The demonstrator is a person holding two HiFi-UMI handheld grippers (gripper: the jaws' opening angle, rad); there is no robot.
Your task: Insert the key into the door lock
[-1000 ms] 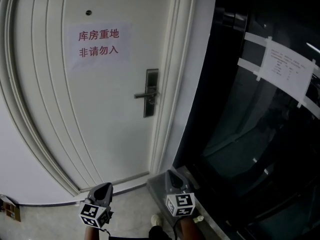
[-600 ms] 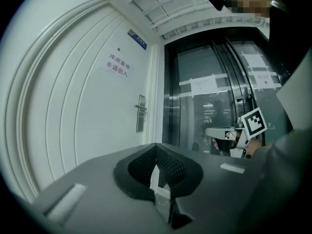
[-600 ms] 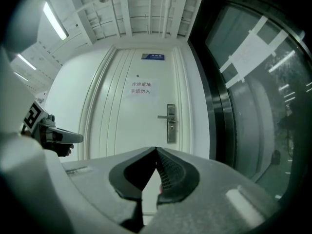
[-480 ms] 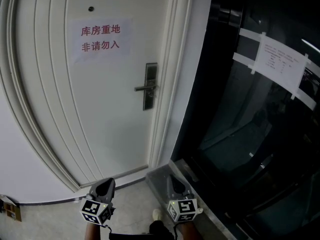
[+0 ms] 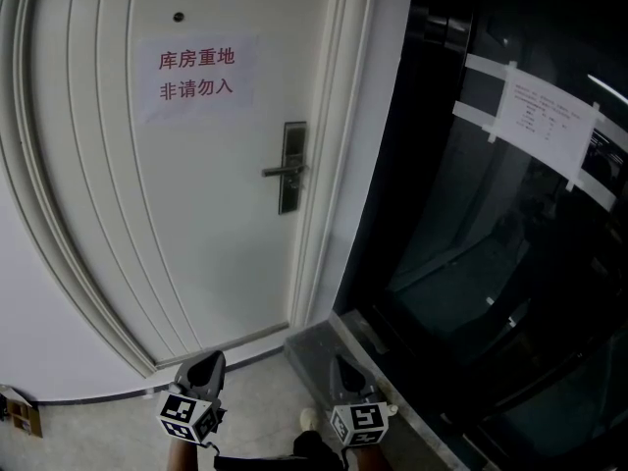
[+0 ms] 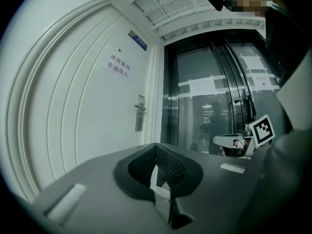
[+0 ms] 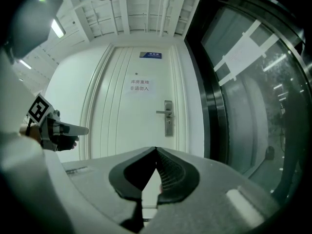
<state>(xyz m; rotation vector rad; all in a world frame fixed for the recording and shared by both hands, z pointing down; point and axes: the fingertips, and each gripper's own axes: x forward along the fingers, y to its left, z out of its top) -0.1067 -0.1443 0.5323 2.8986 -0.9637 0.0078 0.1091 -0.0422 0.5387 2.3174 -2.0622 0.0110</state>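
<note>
Drift is all that has changed in the last second. My left gripper (image 5: 204, 363) sits where it was, jaws drawn together to a point. A pale, glinting sliver shows low in the wedge between them, and I cannot tell whether that is the key. My right gripper (image 5: 345, 366) has sunk a little and slid rightward in the head view. Its jaws are also pressed together, with nothing I can make out between the pads. The door lock (image 5: 292, 168) has barely shifted and is well ahead of and above both grippers, right of the left one's line and almost dead ahead of the right one. I judge the approach hardly begun: a gripper must rise and travel forward before any insertion.

Ahead of the left gripper the door (image 5: 216, 243) is smooth and white, edged with long parallel ribs of moulding. A thin paper notice (image 5: 196, 74) with red characters lies flat on it. The lock is a tall, narrow metal plate with a slim lever handle (image 5: 279, 171) pointing left; the keyhole is too small to see. Beyond the right gripper, dark glossy glass (image 5: 471, 283) carries a taped white sheet (image 5: 545, 126). My jaw pads are black with a fine mesh texture.
</note>
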